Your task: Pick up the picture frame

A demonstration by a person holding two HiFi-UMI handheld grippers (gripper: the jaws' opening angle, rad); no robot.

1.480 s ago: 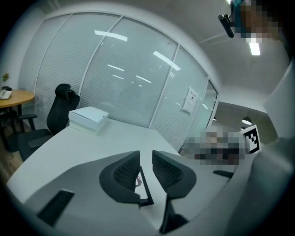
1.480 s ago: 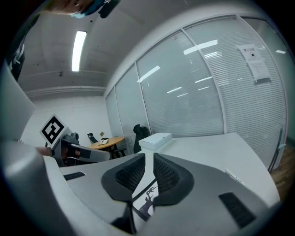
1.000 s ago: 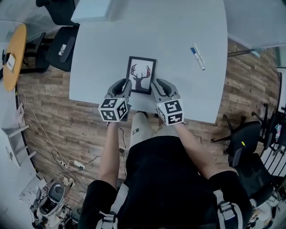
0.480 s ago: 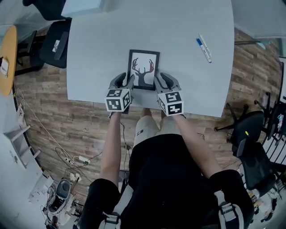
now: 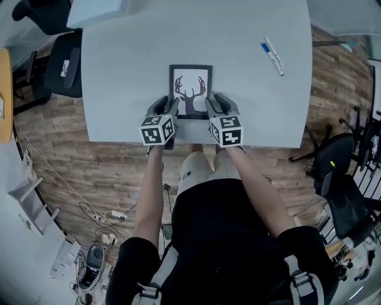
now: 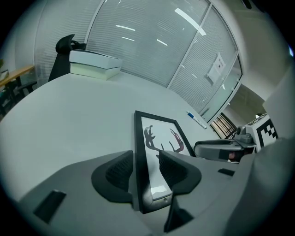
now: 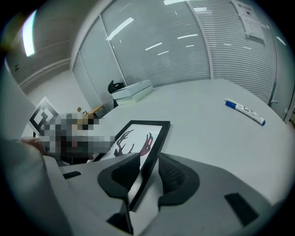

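Observation:
A black picture frame (image 5: 190, 89) with a deer-antler print lies flat on the grey table (image 5: 131, 71), near its front edge. My left gripper (image 5: 168, 108) straddles the frame's left rail close to the near corner. In the left gripper view the frame (image 6: 159, 133) runs between the left gripper's (image 6: 146, 168) pads, with a little gap showing. My right gripper (image 5: 213, 107) straddles the right rail the same way. In the right gripper view the frame (image 7: 138, 136) passes between the right gripper's (image 7: 148, 173) pads. Both pairs of jaws have just been opening and stand open around the rails.
A blue-capped marker pen (image 5: 272, 55) lies at the table's far right. A white flat box (image 5: 98, 9) sits at the far left corner. Office chairs stand left (image 5: 62, 65) and right (image 5: 333, 173) of the table. The person's legs are just below the front edge.
Both grippers have come down onto the frame's near corners, and their jaws have spread wider around the side rails. The frame has stayed flat on the table.

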